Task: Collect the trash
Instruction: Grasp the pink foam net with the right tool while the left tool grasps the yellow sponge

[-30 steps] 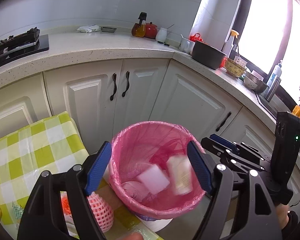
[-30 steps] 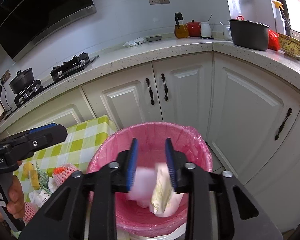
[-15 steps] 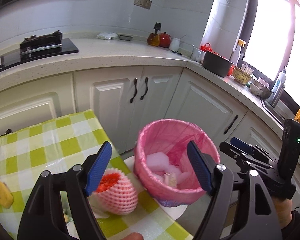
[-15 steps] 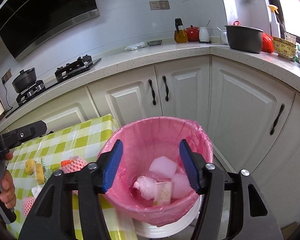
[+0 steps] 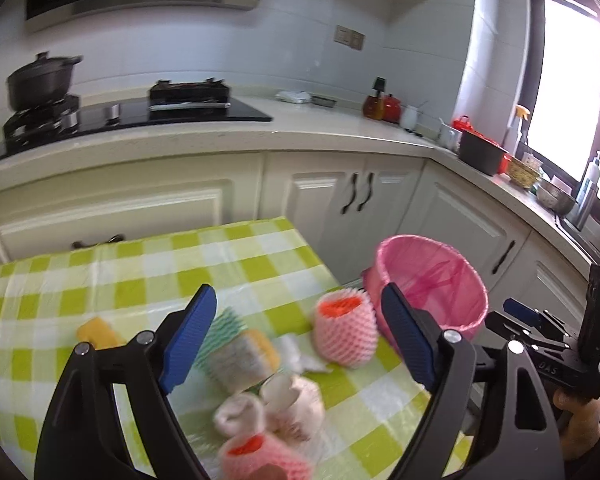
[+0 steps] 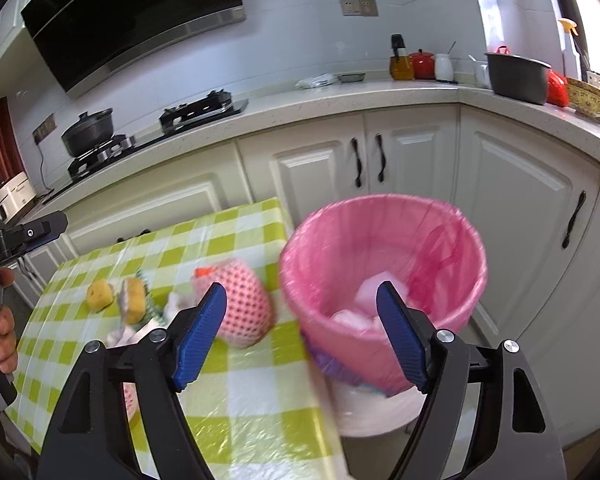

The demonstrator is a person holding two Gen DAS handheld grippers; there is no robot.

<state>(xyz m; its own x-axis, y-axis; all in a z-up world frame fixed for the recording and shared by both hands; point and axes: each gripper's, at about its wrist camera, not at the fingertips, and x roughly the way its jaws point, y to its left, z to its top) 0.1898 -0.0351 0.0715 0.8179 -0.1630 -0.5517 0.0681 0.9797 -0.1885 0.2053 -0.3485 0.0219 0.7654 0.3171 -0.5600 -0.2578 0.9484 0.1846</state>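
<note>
The bin with a pink liner (image 6: pixel 380 248) stands beside the table and holds pale scraps. My right gripper (image 6: pixel 302 340) hangs in front of its rim, jaws opening, with nothing between them. My left gripper (image 5: pixel 300 340) hovers over the green checked table (image 5: pixel 140 272), jaws opening and empty. Under it lie a pink foam net with an orange fruit (image 5: pixel 344 332), a striped sponge (image 5: pixel 240 356), crumpled white paper (image 5: pixel 288 400), a yellow sponge (image 5: pixel 96 334) and a second pink net (image 5: pixel 260 460). The first net (image 6: pixel 240 304) and the yellow sponges (image 6: pixel 100 295) show in the right wrist view too.
White cabinets (image 5: pixel 356 200) and a counter with a hob (image 5: pixel 188 96) and a black pot (image 5: pixel 40 80) run behind the table and the bin. A hand (image 6: pixel 4 336) holds the left gripper's handle at the left edge. The right gripper's body (image 5: pixel 540 336) sits right of the bin.
The right gripper let two pale pieces fall into the bin, widened and drew back. The left gripper swung left from over the bin to over the table's litter.
</note>
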